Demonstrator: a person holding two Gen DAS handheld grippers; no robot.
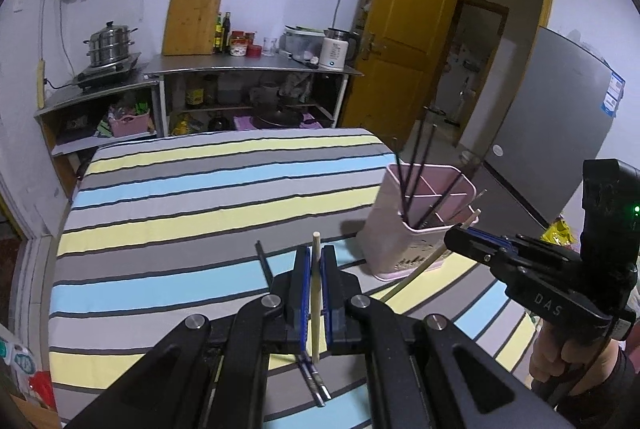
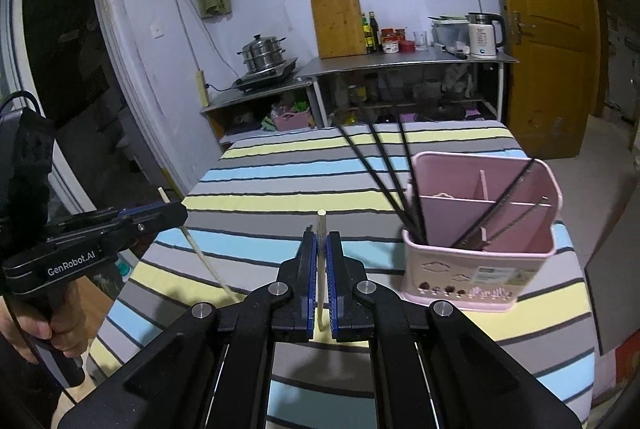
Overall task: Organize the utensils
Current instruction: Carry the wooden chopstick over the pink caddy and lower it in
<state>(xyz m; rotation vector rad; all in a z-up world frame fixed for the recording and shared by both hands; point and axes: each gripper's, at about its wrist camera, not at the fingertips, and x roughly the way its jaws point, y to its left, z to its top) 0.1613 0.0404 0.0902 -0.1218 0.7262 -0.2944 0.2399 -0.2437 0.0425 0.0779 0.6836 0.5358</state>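
Holding dark chopsticks, pink caddy, perhaps four

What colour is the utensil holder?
Pink utensil holder, clearest in the right wrist view.

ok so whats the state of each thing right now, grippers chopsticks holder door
left gripper: shut on a pale chopstick
right gripper: shut on a second pale chopstick
pink holder: upright on the striped cloth, four dark chopsticks leaning inside
loose dark chopsticks: lying on the cloth under the left gripper
wooden door: open
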